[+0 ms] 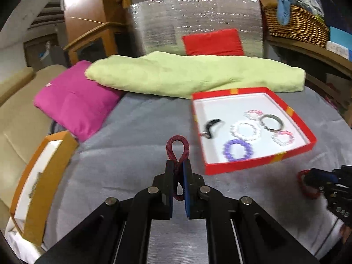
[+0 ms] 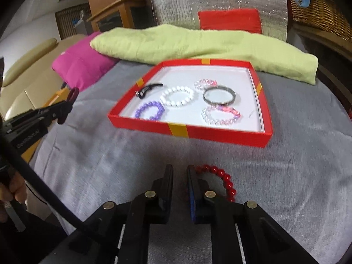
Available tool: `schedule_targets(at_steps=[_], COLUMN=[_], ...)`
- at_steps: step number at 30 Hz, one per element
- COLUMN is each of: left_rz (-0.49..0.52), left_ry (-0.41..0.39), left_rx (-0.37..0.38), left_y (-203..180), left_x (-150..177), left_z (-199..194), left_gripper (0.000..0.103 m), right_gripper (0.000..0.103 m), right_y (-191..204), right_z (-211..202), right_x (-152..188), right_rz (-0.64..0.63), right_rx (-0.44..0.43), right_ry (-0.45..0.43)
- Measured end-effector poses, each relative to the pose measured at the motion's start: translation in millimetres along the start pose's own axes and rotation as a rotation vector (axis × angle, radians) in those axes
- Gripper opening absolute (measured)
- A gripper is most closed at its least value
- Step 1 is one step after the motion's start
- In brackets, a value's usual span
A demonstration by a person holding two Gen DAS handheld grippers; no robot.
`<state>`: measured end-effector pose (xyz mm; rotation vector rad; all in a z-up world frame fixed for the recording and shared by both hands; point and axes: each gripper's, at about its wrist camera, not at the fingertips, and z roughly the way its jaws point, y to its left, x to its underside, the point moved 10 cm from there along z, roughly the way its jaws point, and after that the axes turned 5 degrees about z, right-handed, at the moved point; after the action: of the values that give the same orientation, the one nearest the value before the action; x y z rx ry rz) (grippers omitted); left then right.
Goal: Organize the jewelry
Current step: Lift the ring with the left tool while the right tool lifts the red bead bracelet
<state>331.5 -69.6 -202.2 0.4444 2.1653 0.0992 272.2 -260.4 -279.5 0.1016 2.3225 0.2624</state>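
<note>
Left wrist view: a dark red coiled bracelet [image 1: 177, 149] is being pinched by the left tool [image 1: 177, 165], whose fingers are being kept clamped on it so that one loop is sticking out beyond the tips and a smaller loop is hanging behind them. It is being held above the grey cloth [image 1: 132, 154], left of the red box [image 1: 255, 162]. In that box a purple bracelet [image 1: 238, 150], a white beaded bracelet [image 1: 246, 131], a dark metal bangle [image 1: 271, 122], two pink-and-clear beaded bracelets [image 1: 283, 137] and a black clip [image 1: 211, 127] are being kept. An orange box [image 1: 48, 176] is being seen at the far left edge of the cloth.

In the right wrist view, the right tool [image 2: 180, 169] is being shown with its fingers drawn close together on a red beaded bracelet [image 2: 224, 181], which is lying on the cloth near the box's front wall and curving out to the right of the right finger. A green towel [image 2: 198, 41] and a pink cushion [image 2: 81, 63] are lying at the far side.
</note>
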Motion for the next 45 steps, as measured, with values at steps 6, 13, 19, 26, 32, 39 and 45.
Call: schedule_targets(at_steps=[6,13,19,26,32,39,45], left_rz=[-0.012,-0.019,-0.02,-0.017,0.001,-0.009,-0.097], left_ry=[-0.021,-0.016,-0.019,-0.021,-0.023,0.021,0.124], left_rx=[-0.09,-0.106,-0.106,-0.097,-0.09,0.029,0.273], left_y=[24.8,33.6,33.0,29.2,18.8,-8.4,-41.0], left_x=[-1.3,2.0,2.6,2.3,0.1,4.9,20.4], left_z=[-3.9,-3.7,-5.5,-5.9,-6.2,2.4,13.8], left_gripper=[0.008,0.008,0.008,0.008,0.008,0.008,0.008], right_gripper=[0.013,0.013,0.013,0.013,0.013,0.014,0.05], right_y=[11.4,17.7,22.8,20.4,1.8,-29.0,-44.3], right_z=[-6.1,-9.9,-17.3,-27.6,-35.9,-25.1,0.6], right_x=[-8.2,-12.4,-16.7,-23.4,-26.2,-15.2,8.9], right_rz=[-0.001,0.012,0.023,0.051,0.083,0.133,0.149], right_rx=[-0.038,-0.07,-0.112,-0.151,-0.142,-0.088,-0.022], right_ry=[-0.039,-0.062,-0.09,-0.123,-0.139,-0.061,0.081])
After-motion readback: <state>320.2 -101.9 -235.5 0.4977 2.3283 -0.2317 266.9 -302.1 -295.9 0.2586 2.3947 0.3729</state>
